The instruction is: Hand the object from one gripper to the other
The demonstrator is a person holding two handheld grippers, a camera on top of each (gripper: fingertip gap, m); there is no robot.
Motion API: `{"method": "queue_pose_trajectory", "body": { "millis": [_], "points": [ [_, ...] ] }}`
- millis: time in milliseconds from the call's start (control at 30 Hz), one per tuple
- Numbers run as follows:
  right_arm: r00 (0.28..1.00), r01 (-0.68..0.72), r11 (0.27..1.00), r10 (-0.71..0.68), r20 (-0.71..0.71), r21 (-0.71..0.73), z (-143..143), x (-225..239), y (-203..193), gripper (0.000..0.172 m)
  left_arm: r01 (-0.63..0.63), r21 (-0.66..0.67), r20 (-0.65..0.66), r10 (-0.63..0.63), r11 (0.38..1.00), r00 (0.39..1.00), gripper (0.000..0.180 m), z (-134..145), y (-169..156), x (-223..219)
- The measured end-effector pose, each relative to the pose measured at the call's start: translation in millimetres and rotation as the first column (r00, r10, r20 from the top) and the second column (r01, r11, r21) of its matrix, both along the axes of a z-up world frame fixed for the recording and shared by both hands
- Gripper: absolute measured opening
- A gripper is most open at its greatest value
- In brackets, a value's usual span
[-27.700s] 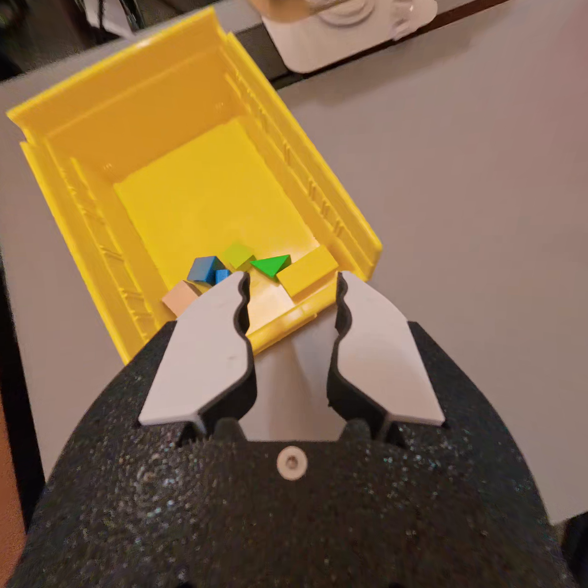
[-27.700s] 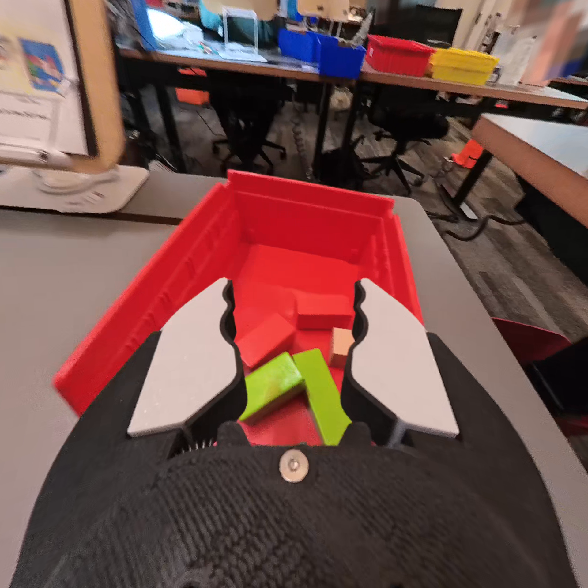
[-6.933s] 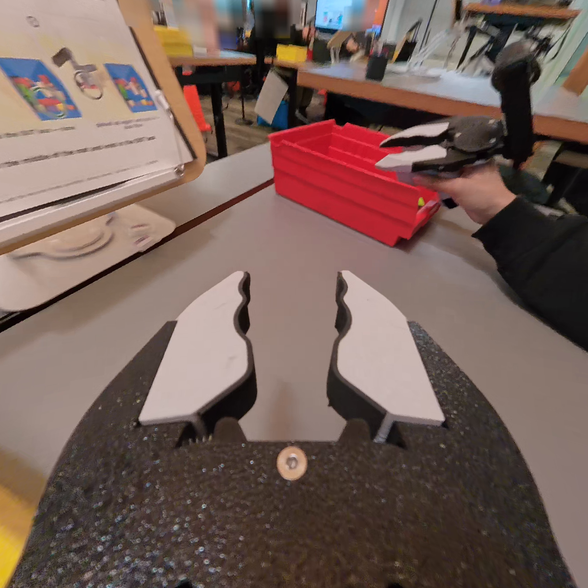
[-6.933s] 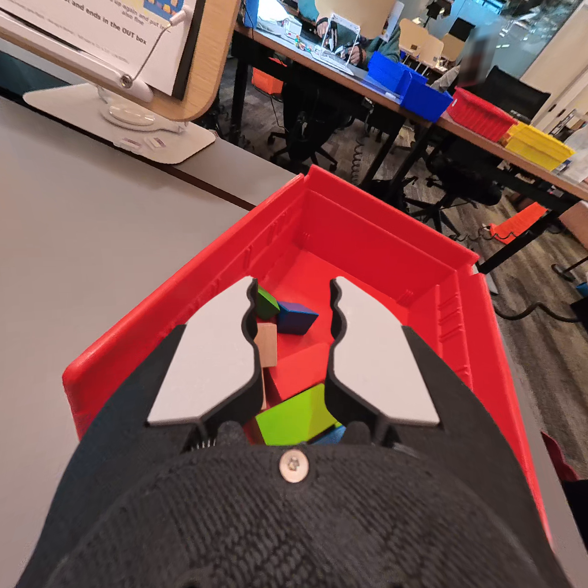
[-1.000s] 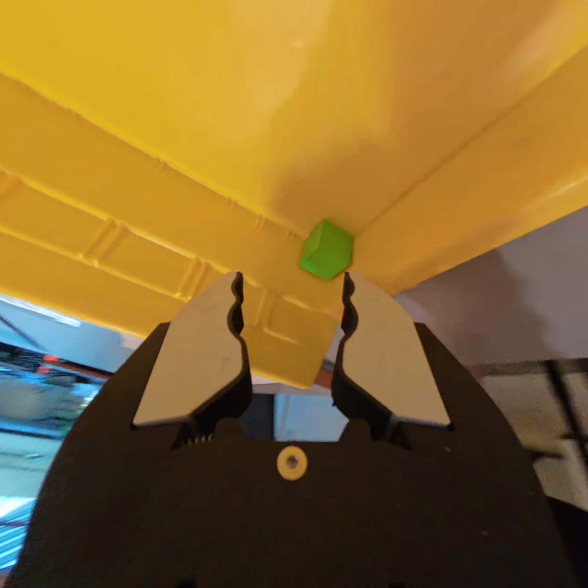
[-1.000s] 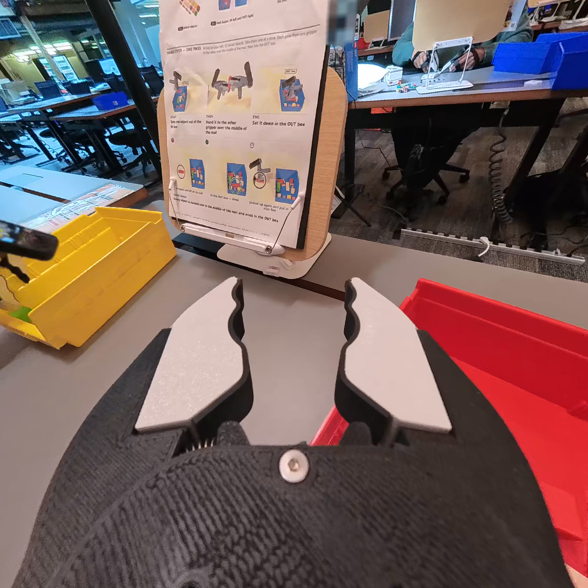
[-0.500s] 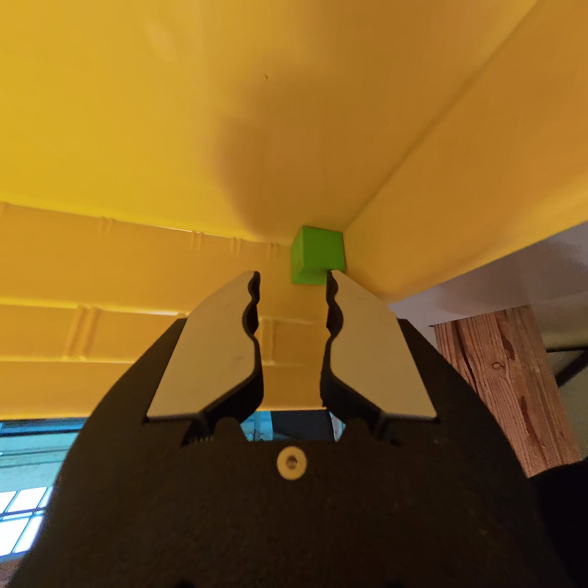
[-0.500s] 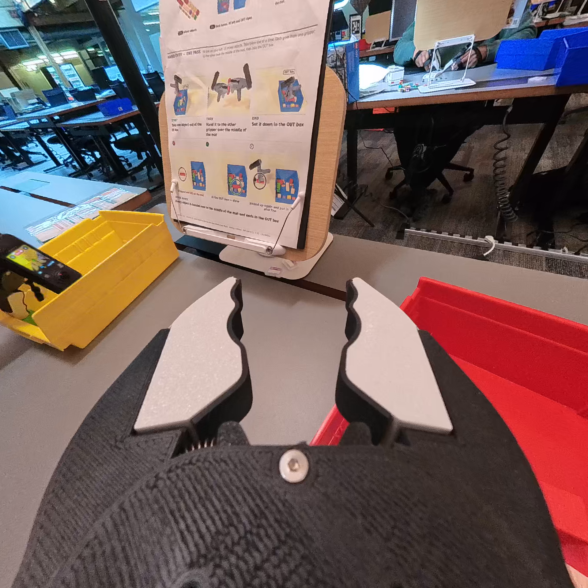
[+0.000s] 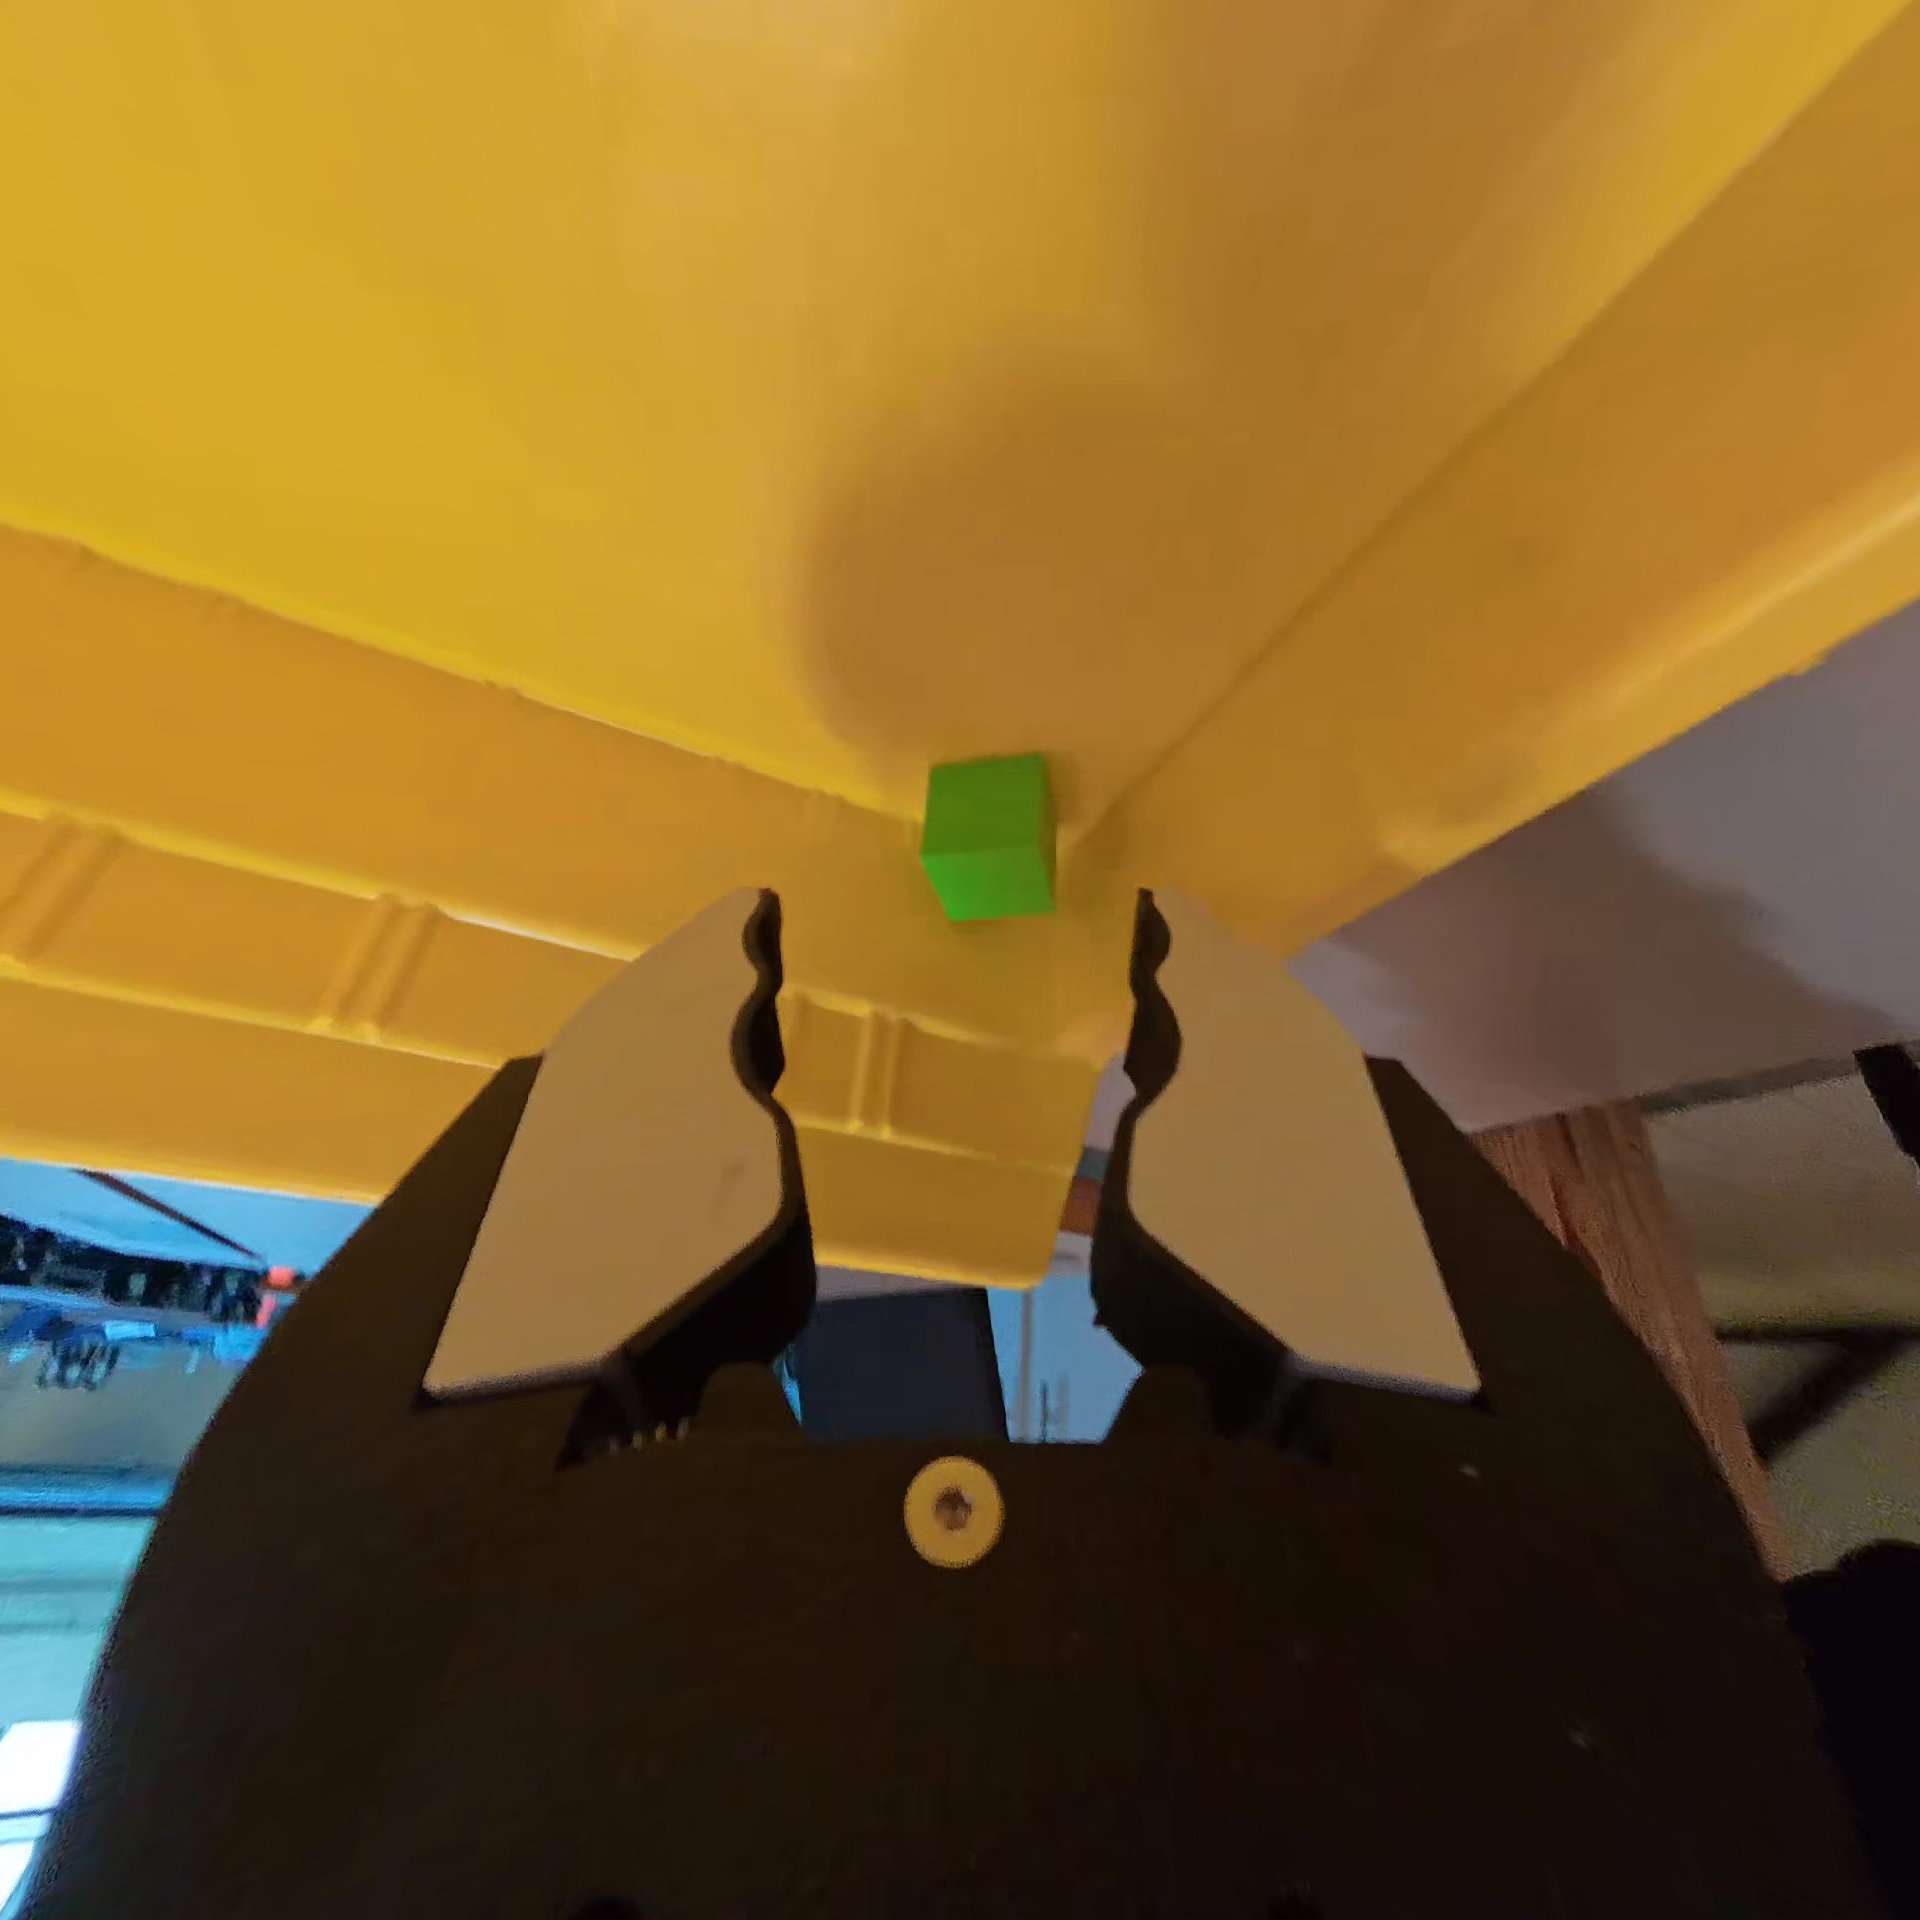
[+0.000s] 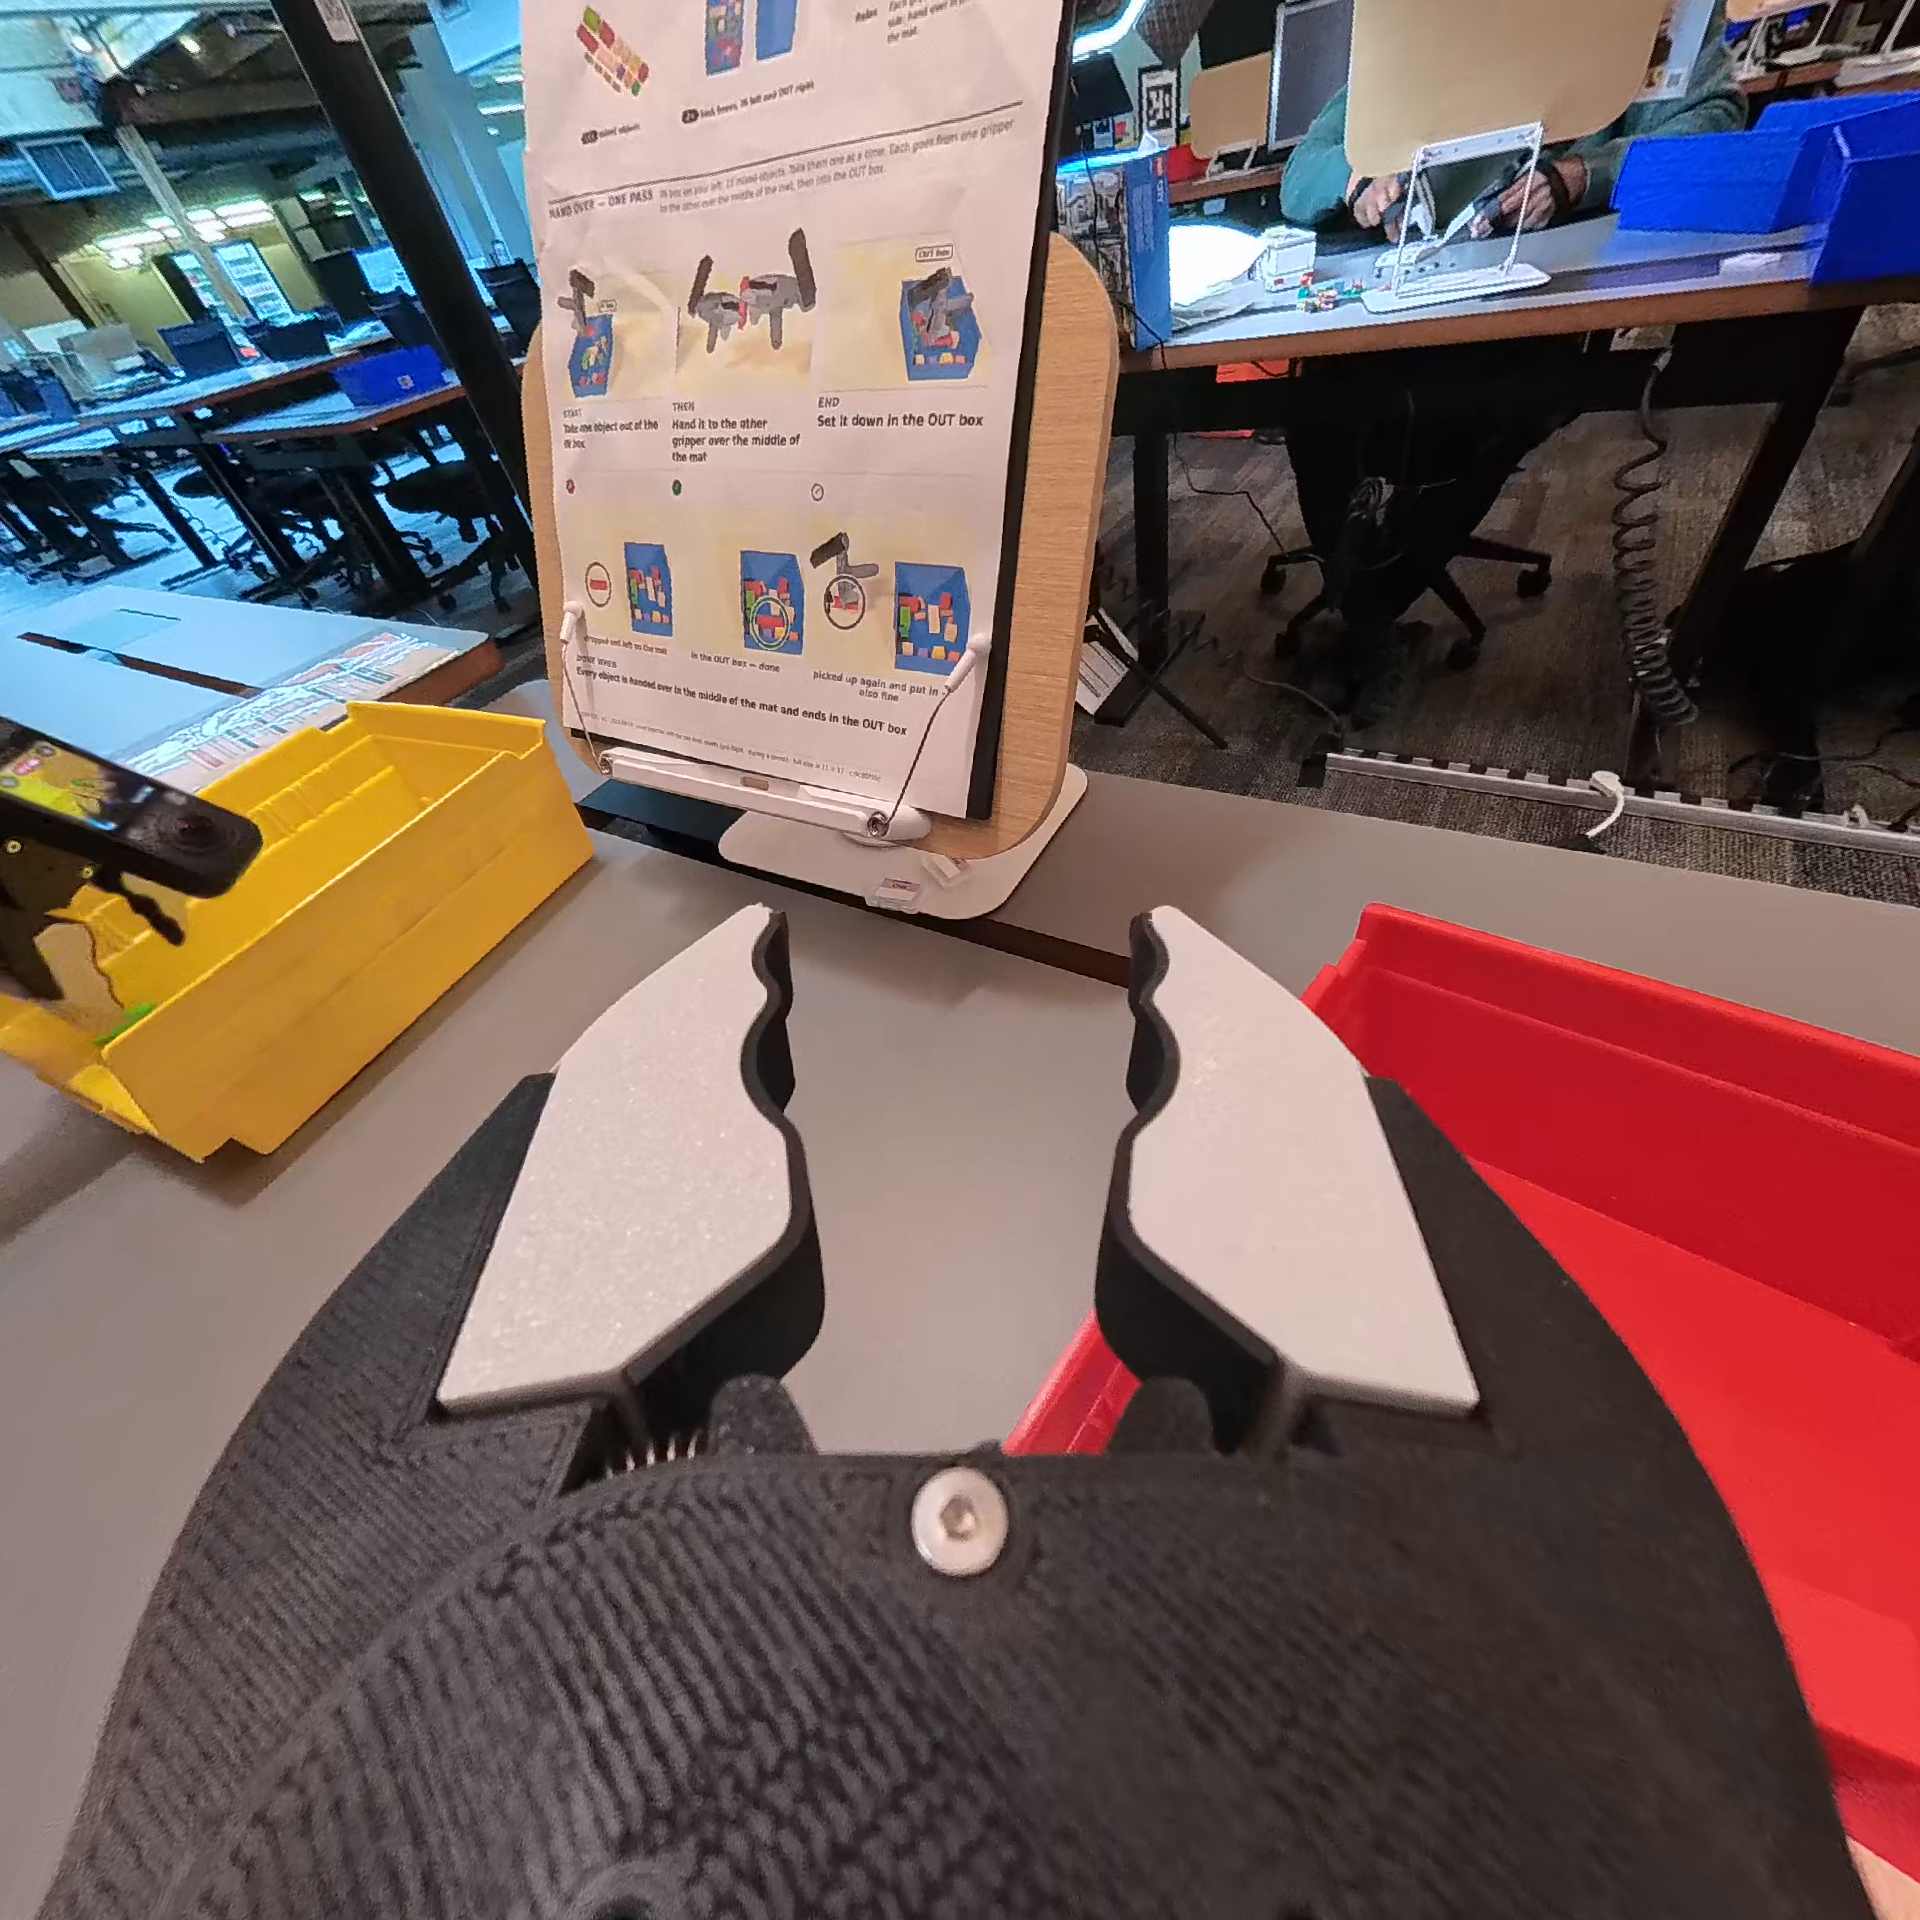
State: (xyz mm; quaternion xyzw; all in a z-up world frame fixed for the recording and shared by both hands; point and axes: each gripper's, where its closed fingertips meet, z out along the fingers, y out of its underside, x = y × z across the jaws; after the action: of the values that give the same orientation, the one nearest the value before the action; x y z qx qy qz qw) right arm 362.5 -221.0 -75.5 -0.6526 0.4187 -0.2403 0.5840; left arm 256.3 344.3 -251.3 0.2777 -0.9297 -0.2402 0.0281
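In the left wrist view a small green cube (image 9: 989, 837) lies in a corner of the yellow bin (image 9: 623, 364), just past my fingertips. My left gripper (image 9: 954, 914) is open and holds nothing; there is a gap between both pads and the cube. In the right wrist view my right gripper (image 10: 956, 935) is open and empty above the grey table (image 10: 935, 1091), at the near-left corner of the red bin (image 10: 1662, 1122). The yellow bin (image 10: 343, 914) stands at the left there, with the left gripper (image 10: 73, 935) reaching into it and a bit of green (image 10: 125, 1023) at its tip.
A wooden stand with an instruction sheet (image 10: 800, 436) stands at the back of the table between the bins. Beyond it are other tables, chairs, blue bins (image 10: 1766, 177) and a seated person. A wooden post (image 9: 1600, 1299) shows at the right of the left wrist view.
My left gripper narrowed its jaws near the green cube without taking it, then opened wide again. The cube stays in the bin corner. The right gripper has hardly moved.
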Motion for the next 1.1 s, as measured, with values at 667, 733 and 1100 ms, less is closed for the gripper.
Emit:
{"method": "queue_pose_trajectory", "body": {
  "millis": [667,733,1100],
  "points": [
    [0.998,-0.039,0.999,0.038,0.04,0.021,11.0,-4.8,8.3,0.064,-0.136,-0.092,0.167,0.15,0.986,0.974,0.026,18.6,-12.8,4.7],
    [0.993,-0.098,0.994,0.094,0.07,0.057,20.4,-10.0,20.8,0.064,-0.107,-0.317,0.253,0.192,0.943,0.948,0.026,42.2,-49.2,15.0],
    [0.78,-0.597,0.802,0.576,0.244,0.017,52.1,-72.2,139.1,0.063,0.445,-0.875,0.479,0.214,0.19,0.851,0.026,177.1,-274.0,4.5]
  ]
}}
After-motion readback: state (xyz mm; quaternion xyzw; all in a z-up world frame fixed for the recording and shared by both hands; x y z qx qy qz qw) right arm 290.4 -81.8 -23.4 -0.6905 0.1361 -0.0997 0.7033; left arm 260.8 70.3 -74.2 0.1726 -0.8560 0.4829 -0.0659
